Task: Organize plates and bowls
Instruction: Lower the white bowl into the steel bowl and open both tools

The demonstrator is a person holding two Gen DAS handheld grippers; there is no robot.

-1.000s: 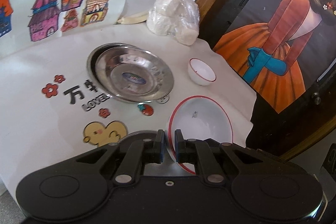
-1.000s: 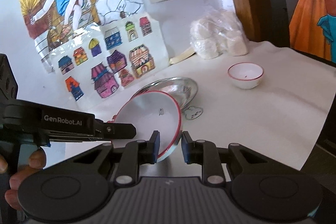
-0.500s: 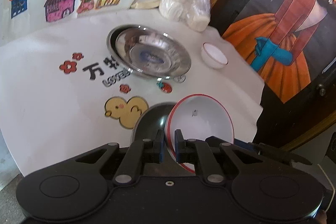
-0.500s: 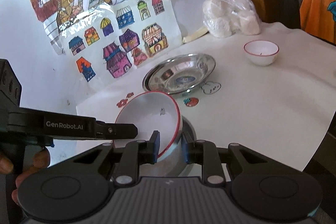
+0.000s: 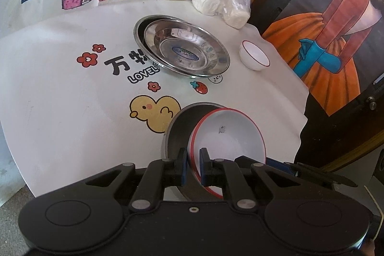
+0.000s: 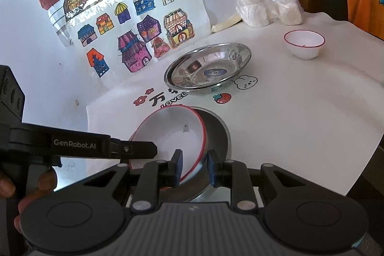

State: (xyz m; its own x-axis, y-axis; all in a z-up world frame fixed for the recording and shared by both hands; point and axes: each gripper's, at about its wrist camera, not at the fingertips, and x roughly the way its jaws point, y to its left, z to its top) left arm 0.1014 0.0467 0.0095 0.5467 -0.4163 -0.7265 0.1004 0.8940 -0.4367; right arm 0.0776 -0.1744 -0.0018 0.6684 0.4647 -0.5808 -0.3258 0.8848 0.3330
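A white bowl with a red rim (image 5: 228, 133) (image 6: 168, 133) rests tilted inside a dark grey bowl (image 5: 178, 128) (image 6: 216, 133) near the table's front edge. My left gripper (image 5: 191, 166) is shut on the white bowl's rim. My right gripper (image 6: 194, 166) has its jaws slightly parted around the white bowl's opposite rim; I cannot tell if it grips. Two stacked steel plates (image 5: 184, 49) (image 6: 211, 67) sit mid-table. A small white red-rimmed bowl (image 5: 254, 58) (image 6: 304, 43) stands to their right.
A plastic bag of white lumps (image 5: 222, 0) (image 6: 266, 2) lies at the back by the wall. Coloured drawings (image 6: 134, 23) hang behind. The white printed tablecloth (image 5: 60, 88) ends at the right in a drop beside a dark painted panel (image 5: 336, 40).
Both grippers have lowered the white bowl towards the table's near edge, into the dark grey bowl. The right gripper's jaws have opened slightly wider.
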